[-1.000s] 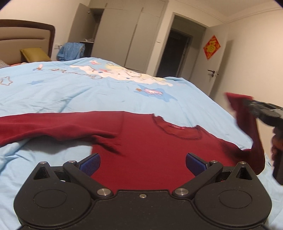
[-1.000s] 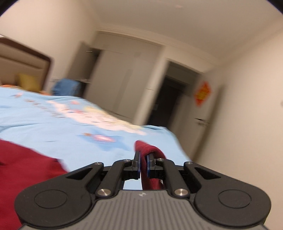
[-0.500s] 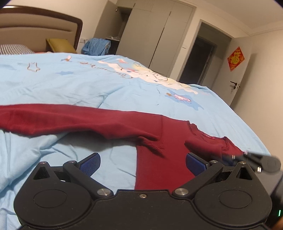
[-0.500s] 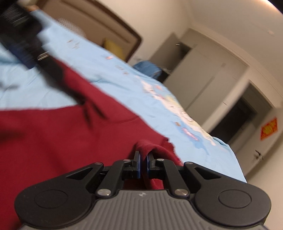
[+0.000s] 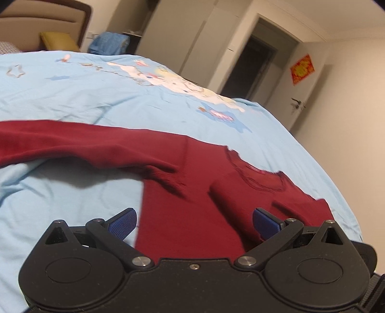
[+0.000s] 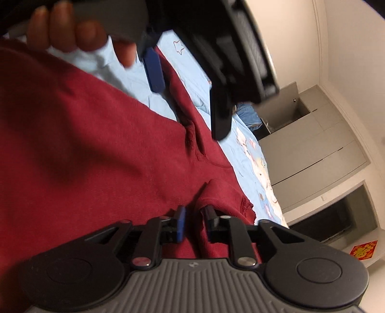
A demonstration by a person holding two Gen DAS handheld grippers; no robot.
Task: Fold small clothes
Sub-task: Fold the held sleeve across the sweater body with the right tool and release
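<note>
A dark red long-sleeved shirt (image 5: 182, 211) lies flat on the light blue bedspread (image 5: 96, 101). One sleeve (image 5: 72, 142) stretches out to the left. The other sleeve (image 5: 231, 192) is folded across the chest below the collar. My left gripper (image 5: 193, 224) hovers open over the shirt's body, holding nothing. In the right wrist view my right gripper (image 6: 195, 222) rests low on the shirt (image 6: 84, 149), its jaws slightly parted with the folded sleeve's end (image 6: 216, 195) still lying between the pads. The left gripper (image 6: 187, 96), held by a hand (image 6: 72, 31), hangs just above it.
The bed's headboard (image 5: 48, 21) and a yellow pillow (image 5: 60, 41) are at the far left. Grey wardrobes (image 5: 182, 41), a dark doorway (image 5: 250, 67) and a door with a red decoration (image 5: 302, 68) stand beyond the bed. The bed's edge (image 5: 336, 183) drops off at the right.
My right gripper swung the sleeve from the bed's right side over onto the shirt's chest, and its jaws have now parted slightly. The left gripper stayed open above the shirt.
</note>
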